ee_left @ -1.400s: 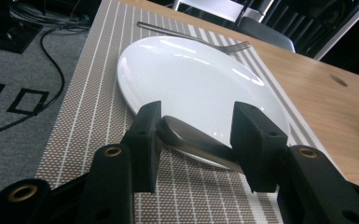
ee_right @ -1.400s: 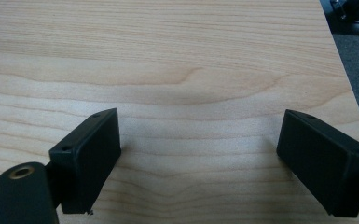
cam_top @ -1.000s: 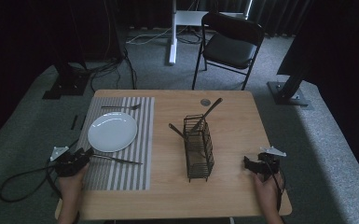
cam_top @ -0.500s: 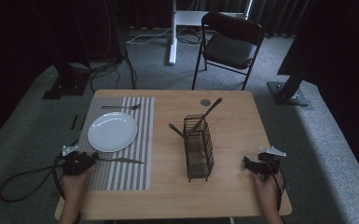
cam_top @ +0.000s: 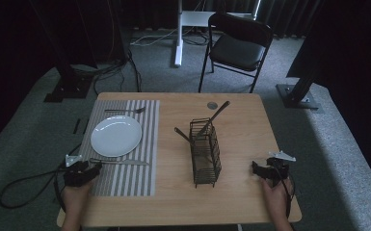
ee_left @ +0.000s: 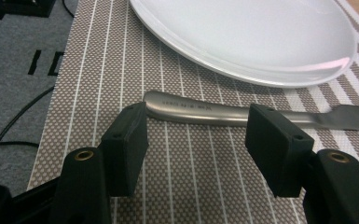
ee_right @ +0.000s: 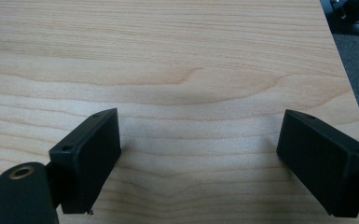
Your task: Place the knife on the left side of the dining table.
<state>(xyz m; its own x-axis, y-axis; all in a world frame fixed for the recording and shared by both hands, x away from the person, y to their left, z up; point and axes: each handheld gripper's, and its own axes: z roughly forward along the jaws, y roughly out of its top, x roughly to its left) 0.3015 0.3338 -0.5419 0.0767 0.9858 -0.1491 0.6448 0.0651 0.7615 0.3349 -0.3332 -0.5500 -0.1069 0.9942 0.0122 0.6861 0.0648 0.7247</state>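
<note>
Black, blocky jaws of the left gripper (ee_left: 193,149) have just been opening and now stand apart just short of a brushed-steel knife (ee_left: 242,114), not pressing it. That knife lies flat on the striped woven placemat (ee_left: 98,70), at the near left, beside a glossy white plate (ee_left: 247,37). At near right, the right gripper (ee_right: 198,161) gapes wide over bare pale wood table (ee_right: 168,56). Farther off stands a wire basket (cam_top: 205,151).
</note>
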